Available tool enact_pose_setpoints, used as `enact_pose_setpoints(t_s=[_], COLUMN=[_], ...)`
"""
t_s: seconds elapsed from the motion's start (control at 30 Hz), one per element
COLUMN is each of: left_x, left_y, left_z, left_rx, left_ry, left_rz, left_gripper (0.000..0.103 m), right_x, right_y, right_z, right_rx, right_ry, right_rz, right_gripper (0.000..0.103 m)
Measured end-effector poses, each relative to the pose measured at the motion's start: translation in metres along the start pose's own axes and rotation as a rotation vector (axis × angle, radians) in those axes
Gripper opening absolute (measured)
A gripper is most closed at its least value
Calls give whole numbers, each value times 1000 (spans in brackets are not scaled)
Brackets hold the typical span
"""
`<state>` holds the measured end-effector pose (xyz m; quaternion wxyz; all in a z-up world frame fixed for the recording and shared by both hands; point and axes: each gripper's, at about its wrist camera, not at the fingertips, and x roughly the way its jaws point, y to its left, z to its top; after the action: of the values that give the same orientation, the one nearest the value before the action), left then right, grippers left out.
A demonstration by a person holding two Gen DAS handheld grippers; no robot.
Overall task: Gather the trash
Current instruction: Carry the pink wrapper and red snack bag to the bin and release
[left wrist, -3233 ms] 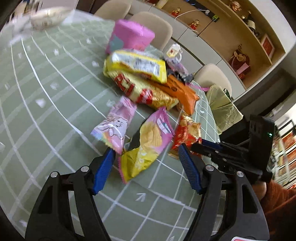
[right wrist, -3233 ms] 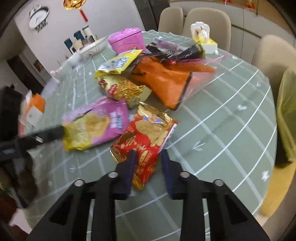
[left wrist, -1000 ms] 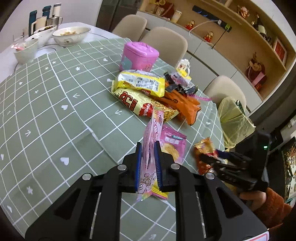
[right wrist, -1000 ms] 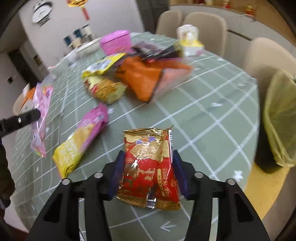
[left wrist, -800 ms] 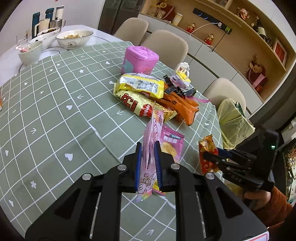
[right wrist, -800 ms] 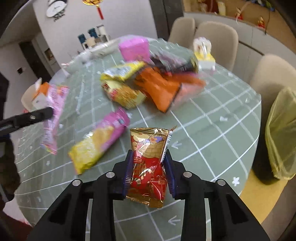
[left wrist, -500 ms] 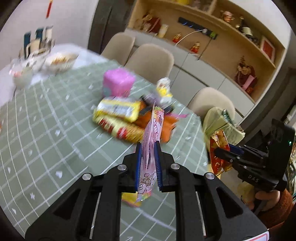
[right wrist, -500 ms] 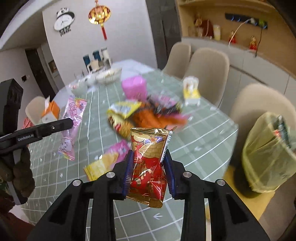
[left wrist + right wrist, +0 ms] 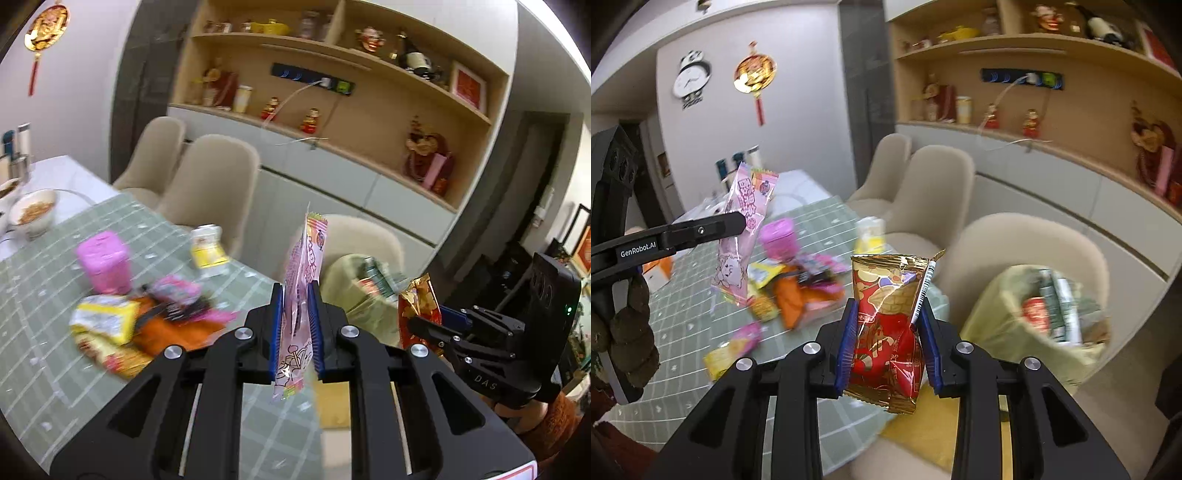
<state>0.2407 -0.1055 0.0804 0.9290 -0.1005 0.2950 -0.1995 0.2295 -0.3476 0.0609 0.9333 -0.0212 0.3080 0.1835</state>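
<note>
My left gripper point(image 9: 296, 295) is shut on a pale pink snack wrapper point(image 9: 300, 291), held upright in the air; the same wrapper point(image 9: 740, 236) shows at the left of the right wrist view, pinched by the left gripper point(image 9: 738, 223). My right gripper point(image 9: 888, 317) is shut on a red and gold snack bag point(image 9: 886, 325), also lifted off the table; that bag point(image 9: 421, 306) appears at the right of the left wrist view. A bin lined with a yellow-green bag point(image 9: 1027, 317), holding several wrappers, stands past the table edge, right of the red bag.
On the green checked tablecloth point(image 9: 44, 288) lie a pile of yellow and orange wrappers point(image 9: 125, 328), a pink tub point(image 9: 105, 266) and a pink-yellow bag point(image 9: 735, 349). Beige chairs point(image 9: 938, 199) ring the table. A cabinet with shelves point(image 9: 332, 122) fills the back wall.
Both grippers have risen off the table with their wrappers and swung toward the table edge and the lined bin. The right jaws closed tighter on the red bag early on.
</note>
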Motion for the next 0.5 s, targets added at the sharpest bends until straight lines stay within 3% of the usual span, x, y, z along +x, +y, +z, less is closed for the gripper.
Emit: enact_pose_setpoints(t_s=[0.23,0.5], left_x=[73,196], left_y=[-55,-111], left_z=[19,15], left_rx=[30,18], left_ry=[35,178], left_rz=[-99,-174], left_gripper=[13,13], right_x=[-22,-30], right_y=[-97,-197], right_z=[-3,-13], right_rx=[87,155], right_ry=[-79,-81], right_rz=[-123,-232], right_gripper=[31,31])
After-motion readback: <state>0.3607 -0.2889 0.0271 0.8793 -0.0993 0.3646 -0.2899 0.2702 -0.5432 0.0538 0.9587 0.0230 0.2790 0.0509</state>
